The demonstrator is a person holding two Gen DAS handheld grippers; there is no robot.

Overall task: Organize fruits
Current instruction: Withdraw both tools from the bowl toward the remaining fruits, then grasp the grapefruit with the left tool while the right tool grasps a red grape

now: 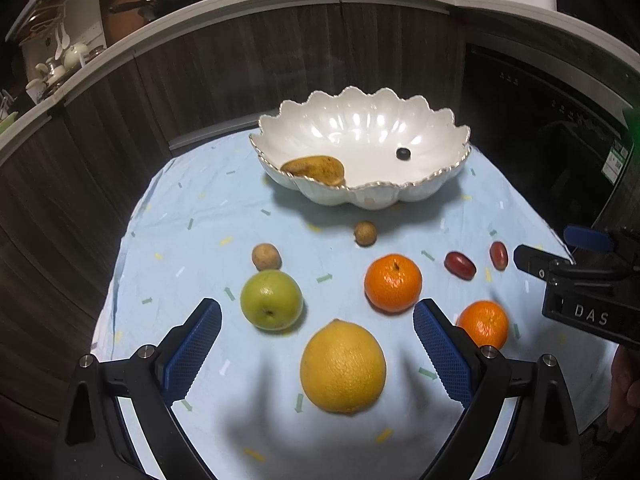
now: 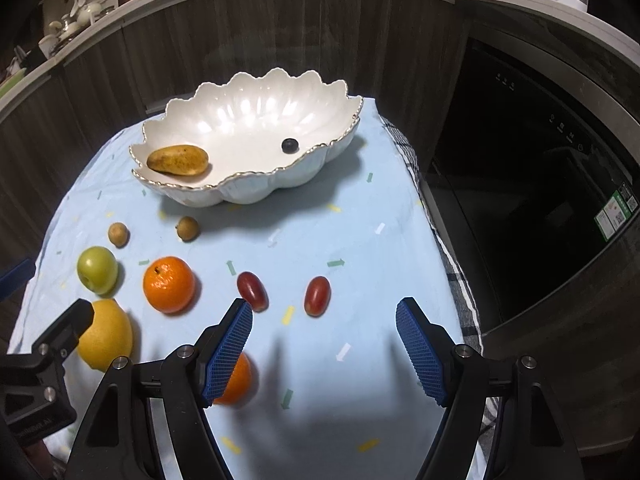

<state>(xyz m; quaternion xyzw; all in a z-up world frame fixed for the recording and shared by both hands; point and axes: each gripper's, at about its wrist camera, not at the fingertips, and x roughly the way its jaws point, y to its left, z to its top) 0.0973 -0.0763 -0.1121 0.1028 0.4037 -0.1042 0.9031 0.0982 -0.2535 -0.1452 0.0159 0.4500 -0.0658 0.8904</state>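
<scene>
In the left wrist view the left claw [image 1: 318,354] stands released at the bottom of the frame, its blue pads on either side of the large yellow citrus [image 1: 343,367] without touching it; this fruit looks heavy, firm and pebbled, best taken across its widest middle, and the jaws seem barely wide enough; the green apple [image 1: 271,300] at centre left is smooth and may slip; the bigger orange [image 1: 393,283] and smaller orange [image 1: 483,324] sit centre right; two small brown fruits [image 1: 266,257] lie above; the scalloped white bowl [image 1: 436,190] at upper centre holds a mango [image 1: 316,169] and a dark berry [image 1: 403,153], with plenty of room inside. In the right wrist view the right claw [image 2: 324,350] is likewise released and empty, low in the frame; two red grapes [image 2: 317,295] lie just above it, light, soft-skinned, easily crushed, wanting a gentle pinch across the short axis; the tabletop [image 2: 360,240] drops off at right, so rolling fruit is my worry there; the cloth between grapes and bowl is bare.
</scene>
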